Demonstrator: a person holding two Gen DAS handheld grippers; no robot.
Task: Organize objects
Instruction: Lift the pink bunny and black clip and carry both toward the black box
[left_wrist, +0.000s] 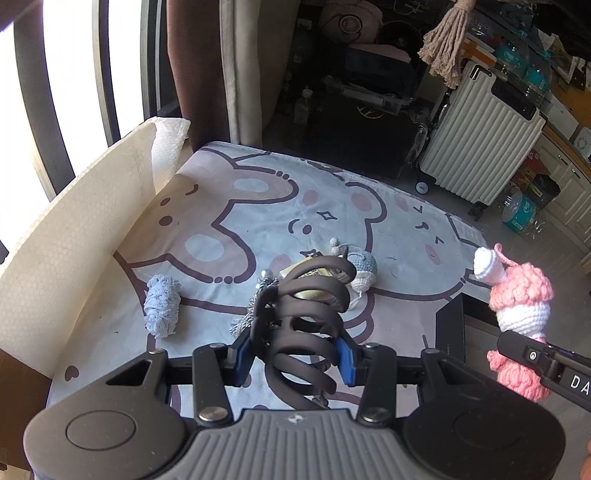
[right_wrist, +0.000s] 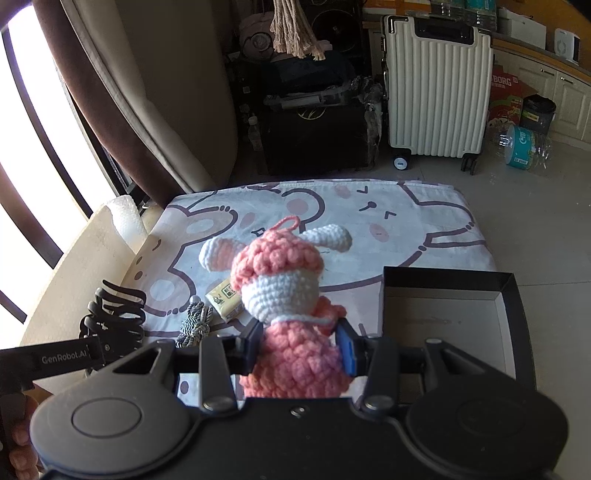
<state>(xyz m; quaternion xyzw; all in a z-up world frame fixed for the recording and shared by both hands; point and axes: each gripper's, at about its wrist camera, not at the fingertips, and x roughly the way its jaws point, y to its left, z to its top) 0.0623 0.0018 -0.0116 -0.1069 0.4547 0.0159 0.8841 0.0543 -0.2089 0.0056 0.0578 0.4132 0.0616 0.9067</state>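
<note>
Crocheted pink-and-white rabbit doll (right_wrist: 291, 314), nubbly yarn with two white ears, is clamped at its body between the blue pads of the right gripper (right_wrist: 301, 350), raised above the cartoon-bear cloth (right_wrist: 424, 236); on the cloth's right side sits an open, shallow black box (right_wrist: 515, 306), seemingly empty; left of the doll, the left gripper (left_wrist: 295, 354) is closed on a matte dark claw hair clip (left_wrist: 303, 314) with curved teeth; on the cloth lie a small yellow packet (right_wrist: 223, 301), a grey braided cord (right_wrist: 195, 325), a fluffy blue-grey bundle (left_wrist: 162, 306) and a small blue-and-white crochet figure (left_wrist: 360, 269).
</note>
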